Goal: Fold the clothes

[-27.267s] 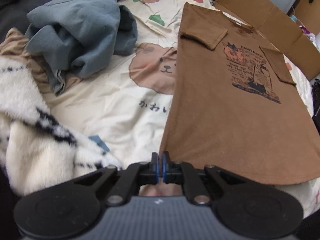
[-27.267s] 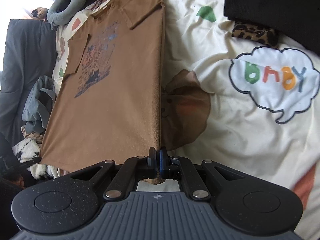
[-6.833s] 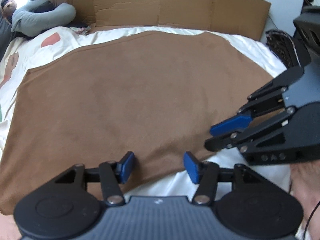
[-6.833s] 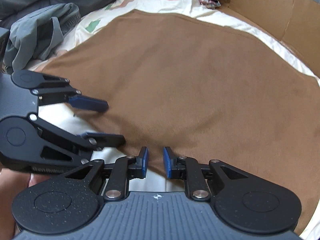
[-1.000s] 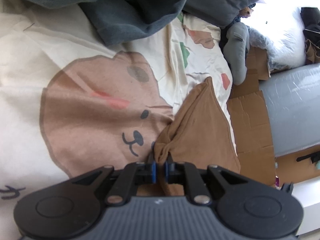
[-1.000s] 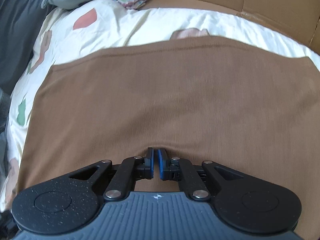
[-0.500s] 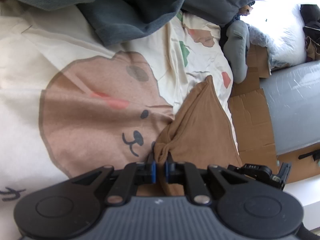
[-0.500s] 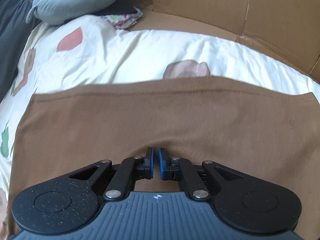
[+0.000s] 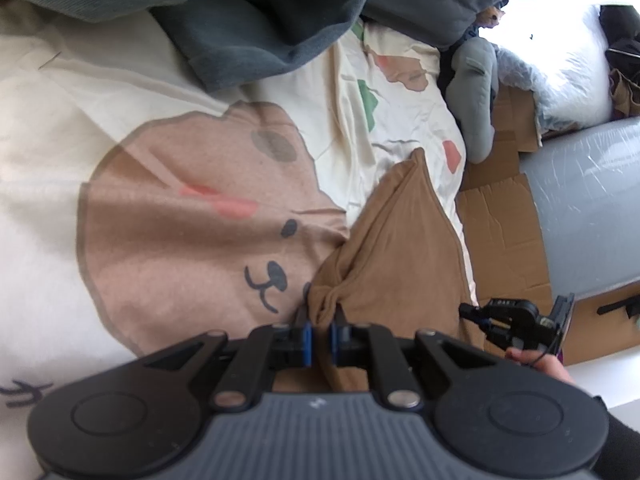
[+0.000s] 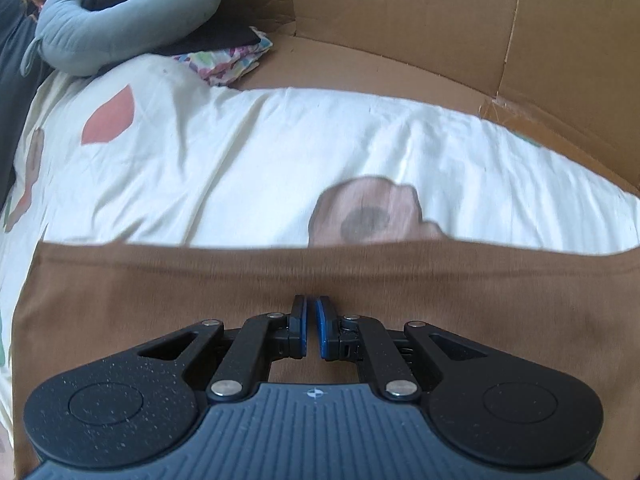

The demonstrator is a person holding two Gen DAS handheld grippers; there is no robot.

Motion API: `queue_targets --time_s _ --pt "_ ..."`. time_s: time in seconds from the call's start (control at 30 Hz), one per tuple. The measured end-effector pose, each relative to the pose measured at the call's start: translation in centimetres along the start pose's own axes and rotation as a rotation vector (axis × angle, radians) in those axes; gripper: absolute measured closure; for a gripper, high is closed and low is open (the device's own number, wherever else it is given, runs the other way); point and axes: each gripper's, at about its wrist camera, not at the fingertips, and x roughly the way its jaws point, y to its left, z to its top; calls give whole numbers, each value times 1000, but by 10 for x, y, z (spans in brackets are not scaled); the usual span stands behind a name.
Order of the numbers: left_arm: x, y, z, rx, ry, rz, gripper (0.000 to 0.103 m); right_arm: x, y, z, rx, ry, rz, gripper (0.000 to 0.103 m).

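Pinching bunched soft brown shirt (image 9: 392, 248) in left gripper (image 9: 320, 330), right gripper (image 10: 310, 320) clenched on its hem

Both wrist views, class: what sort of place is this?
Most likely a bedroom: clothes are being folded on a bed. A cartoon bear bedsheet lies under the brown shirt, beside a grey pillow and a dark duvet.

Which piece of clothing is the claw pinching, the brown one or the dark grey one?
The brown shirt: the left claw pinches its bunched corner. The dark grey garment lies untouched farther off.
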Motion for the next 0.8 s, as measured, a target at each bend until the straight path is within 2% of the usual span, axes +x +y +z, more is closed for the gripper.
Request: queue_targets --time_s 0.1,0.17,0.27,0.43,0.8 --pt "-1 -2 1 7 0 0 94 -4 -2 10 15 -3 14 86" --pt "-2 -3 1 2 -3 -6 94 -11 -2 16 6 -8 45 70" --pt "-3 -8 1 15 -10 -2 94 -25 -1 20 -35 -11 69 64" --pt "-11 -23 4 35 -25 -30 94 -51 -2 17 -86 -3 107 64" --pt "-19 -80 14 64 -20 -64 94 -119 16 -37 -210 38 239 58"
